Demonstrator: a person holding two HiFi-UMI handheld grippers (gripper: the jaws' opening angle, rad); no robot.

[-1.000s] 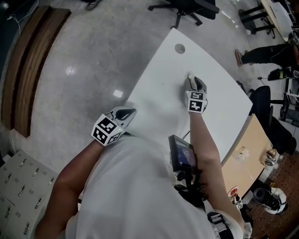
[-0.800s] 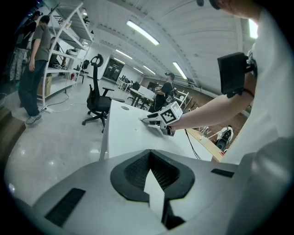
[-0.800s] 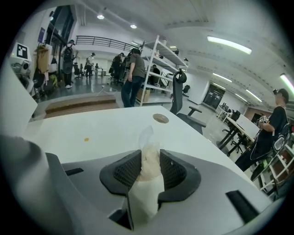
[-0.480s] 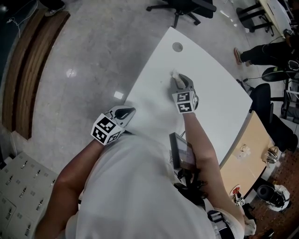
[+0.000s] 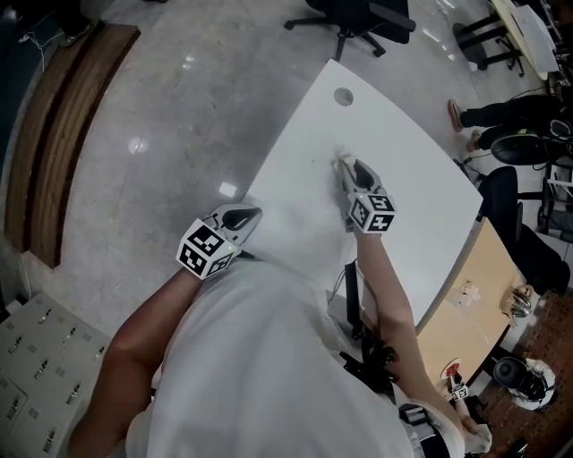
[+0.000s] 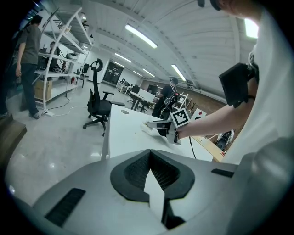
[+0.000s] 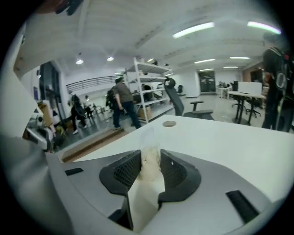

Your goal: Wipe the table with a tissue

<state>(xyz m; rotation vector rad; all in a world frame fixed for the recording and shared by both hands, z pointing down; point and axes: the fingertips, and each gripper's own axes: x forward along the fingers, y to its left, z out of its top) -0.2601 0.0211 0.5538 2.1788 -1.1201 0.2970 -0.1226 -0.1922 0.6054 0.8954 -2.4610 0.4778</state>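
My right gripper (image 5: 347, 165) rests low over the middle of the white table (image 5: 403, 170), shut on a crumpled white tissue (image 5: 341, 157). In the right gripper view the tissue (image 7: 150, 166) is pinched between the black pads (image 7: 172, 172) and sticks out past the tips of the gripper (image 7: 150, 158). My left gripper (image 5: 238, 217) hovers at the table's near left edge, off to the side, shut with nothing in it. In the left gripper view, beyond that gripper's (image 6: 149, 153) meeting pads, the right gripper (image 6: 158, 126) holds the tissue (image 6: 149, 125) on the table top.
A round cable hole (image 5: 344, 96) sits near the table's far corner. A black office chair (image 5: 358, 16) stands beyond it. A wooden desk (image 5: 474, 295) with small objects adjoins the table on the right. A wooden bench (image 5: 54, 134) lies on the floor at left.
My right gripper slid the tissue leftward across the table, then a little nearer to me, and its wrist rolled. The left gripper stayed put.
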